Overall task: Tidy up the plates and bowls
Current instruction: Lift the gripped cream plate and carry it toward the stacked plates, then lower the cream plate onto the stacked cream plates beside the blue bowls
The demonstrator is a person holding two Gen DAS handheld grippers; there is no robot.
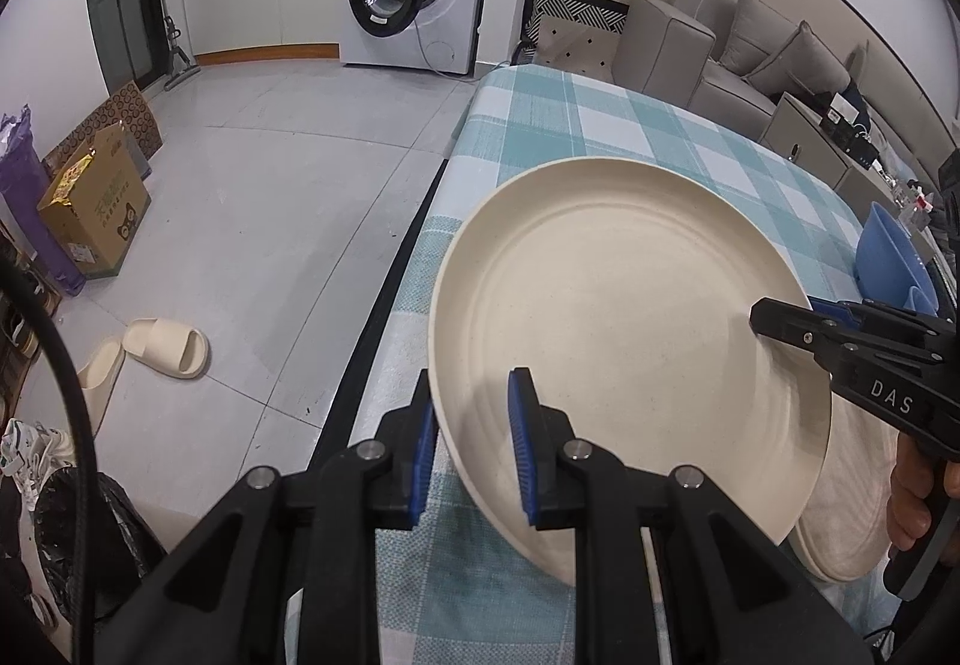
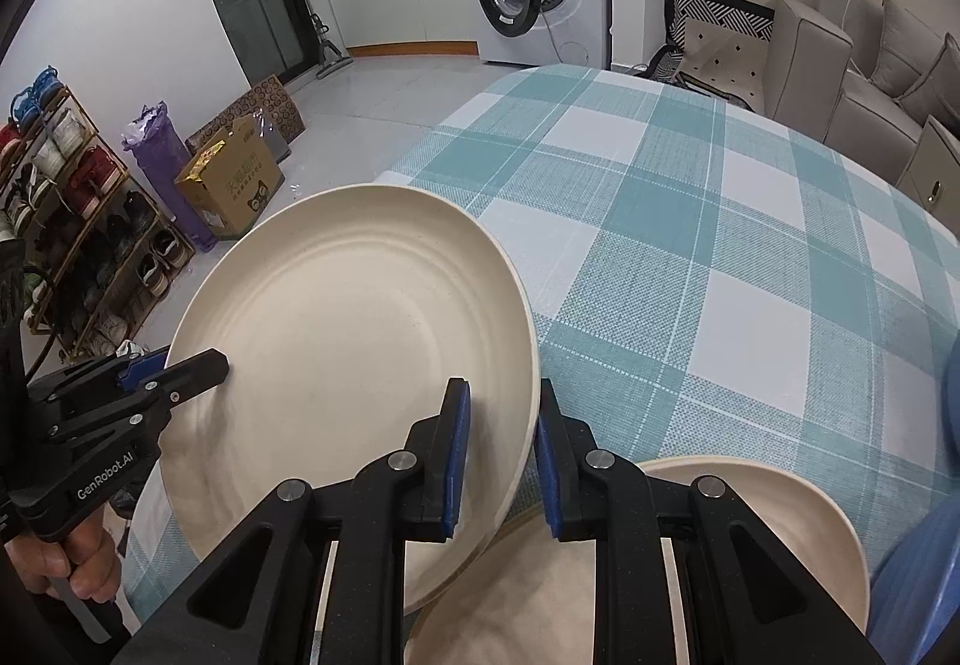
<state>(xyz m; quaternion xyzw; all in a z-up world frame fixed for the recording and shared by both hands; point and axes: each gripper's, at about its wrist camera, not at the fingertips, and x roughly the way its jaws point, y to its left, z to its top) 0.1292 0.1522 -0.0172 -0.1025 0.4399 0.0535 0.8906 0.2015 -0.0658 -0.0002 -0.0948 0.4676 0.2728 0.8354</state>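
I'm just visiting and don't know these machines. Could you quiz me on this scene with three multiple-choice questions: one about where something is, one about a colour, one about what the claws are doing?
1. Where is the second cream plate?
A. On the table, under the lifted one
B. On the floor
C. Inside the washing machine

2. What colour is the bowl at the table's right edge?
A. Red
B. Blue
C. Green

3. How is the lifted plate held?
A. One claw only
B. Both claws clamped on its rim, at opposite sides
C. By neither claw

Answers:
1 A: the second cream plate lies on the checked tablecloth, partly under the lifted plate.
2 B: the bowl is plainly blue.
3 B: the left claw and right claw each pinch the rim between blue pads.
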